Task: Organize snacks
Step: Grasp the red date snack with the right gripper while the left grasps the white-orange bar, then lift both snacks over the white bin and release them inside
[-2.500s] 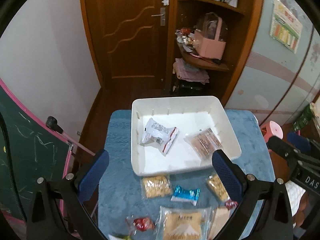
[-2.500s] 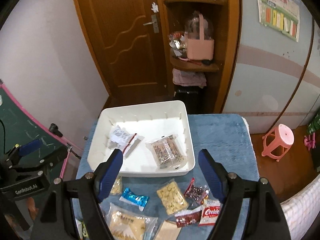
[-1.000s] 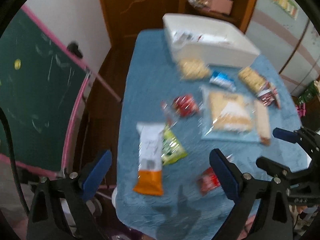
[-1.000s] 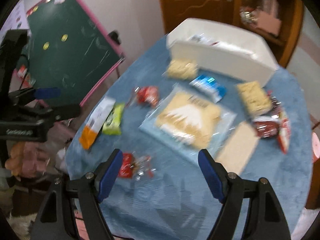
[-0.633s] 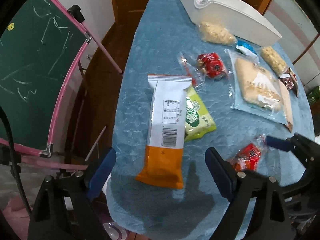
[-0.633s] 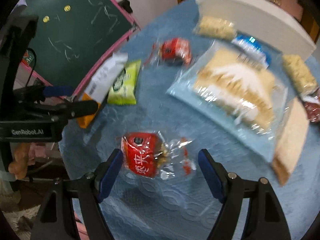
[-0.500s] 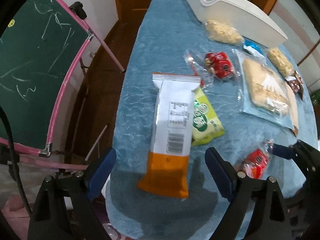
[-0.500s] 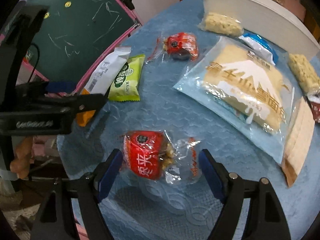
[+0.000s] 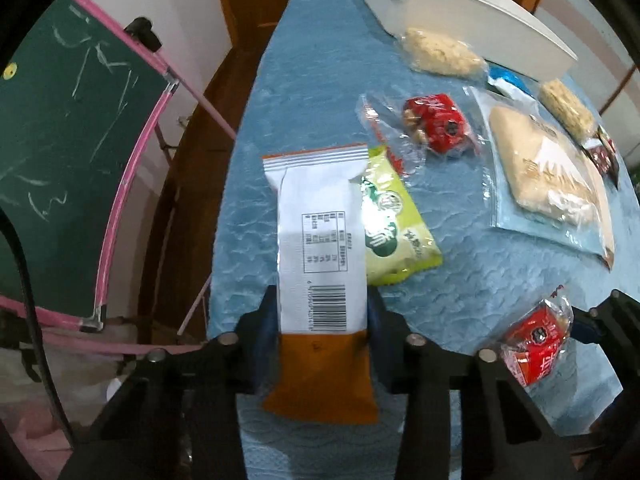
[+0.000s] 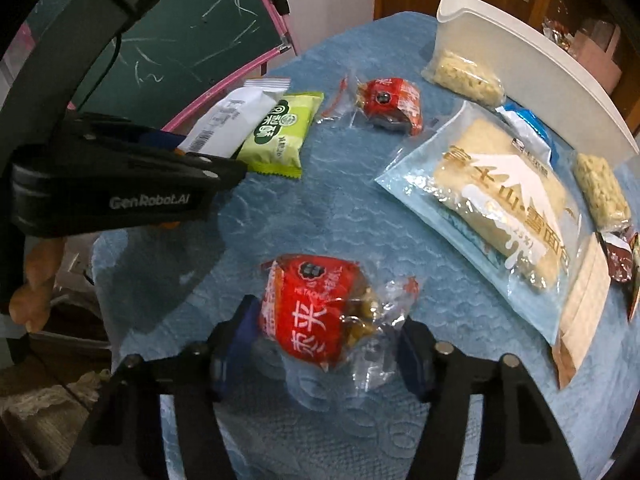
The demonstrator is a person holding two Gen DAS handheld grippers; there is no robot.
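Note:
My left gripper [image 9: 322, 320] is shut on the sides of a long white and orange snack bar [image 9: 320, 248], which lies on the blue table cover; the bar also shows in the right wrist view [image 10: 228, 122]. My right gripper [image 10: 324, 336] is shut on a red snack packet with a clear crinkled end [image 10: 316, 312]; that packet shows in the left wrist view [image 9: 534, 340]. The white bin [image 9: 472, 8] stands at the far end of the table, its inside hidden from here.
On the cover lie a green packet [image 9: 390, 224], a red wrapped candy [image 9: 436, 124], a large clear bag of bread [image 10: 500, 196], two cracker packs [image 9: 440, 56], a blue candy [image 10: 528, 128] and a beige bar [image 10: 584, 300]. A green chalkboard [image 9: 60, 128] stands left of the table.
Both grippers swung down from over the bin to the near end of the table. The left closed on the white and orange bar, the right on the red packet.

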